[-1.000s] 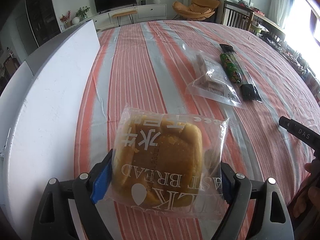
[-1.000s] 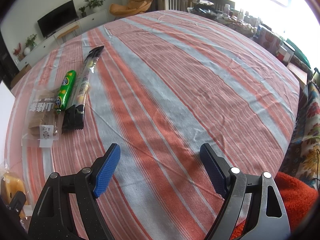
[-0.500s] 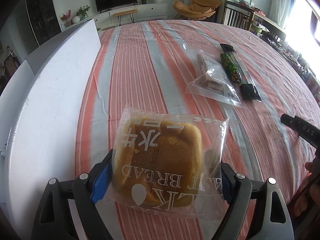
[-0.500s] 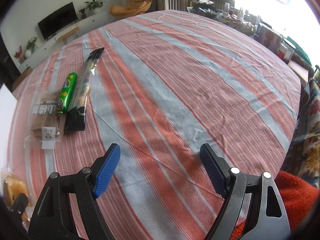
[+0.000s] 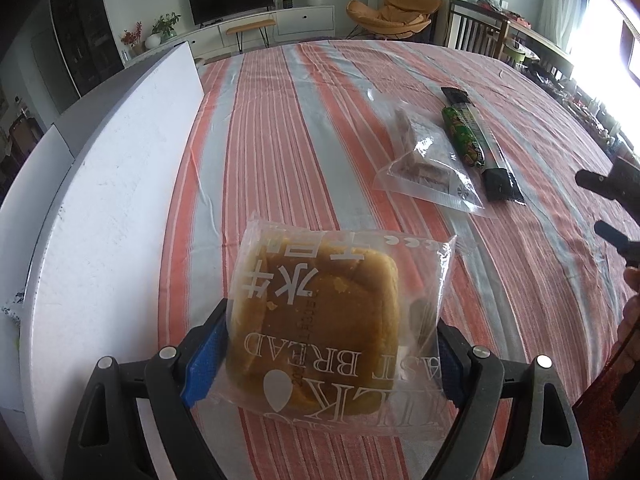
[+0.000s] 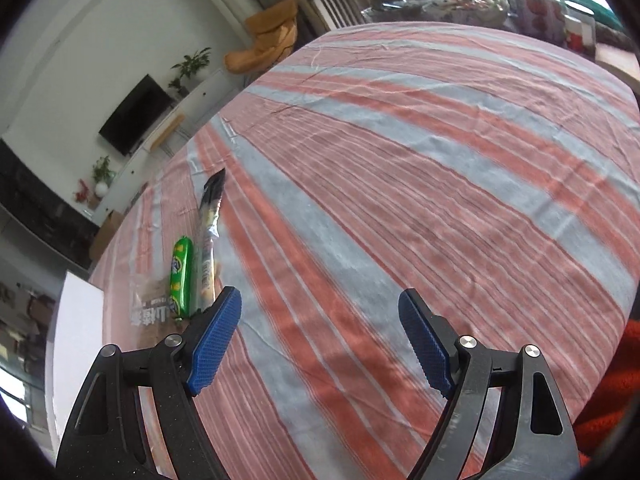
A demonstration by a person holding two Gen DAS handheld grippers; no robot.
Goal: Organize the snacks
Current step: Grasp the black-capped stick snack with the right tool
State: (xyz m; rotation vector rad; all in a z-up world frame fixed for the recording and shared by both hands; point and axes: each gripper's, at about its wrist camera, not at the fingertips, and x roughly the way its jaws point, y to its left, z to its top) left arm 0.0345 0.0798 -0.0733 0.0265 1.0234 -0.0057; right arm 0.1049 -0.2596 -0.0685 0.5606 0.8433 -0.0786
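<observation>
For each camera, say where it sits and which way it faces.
Left wrist: on the left gripper, angled down at the bread packet it clamps; a hand shows at right.
Right wrist: on the open right gripper, tilted, facing across the striped tablecloth.
Shared: green snack stick, clear snack bag.

Four snack packets are in view: one bagged bread (image 5: 320, 320), one clear bag of brown pieces (image 5: 428, 164), one green wrapped stick (image 5: 464, 136) and one long black-ended stick pack (image 5: 486, 148). One striped cloth (image 6: 400, 200) covers the counter. One white board (image 5: 100, 200) stands along its edge. Two sets of tongs appear, the left tongs (image 5: 328, 356) and the right tongs (image 6: 320, 336).
</observation>
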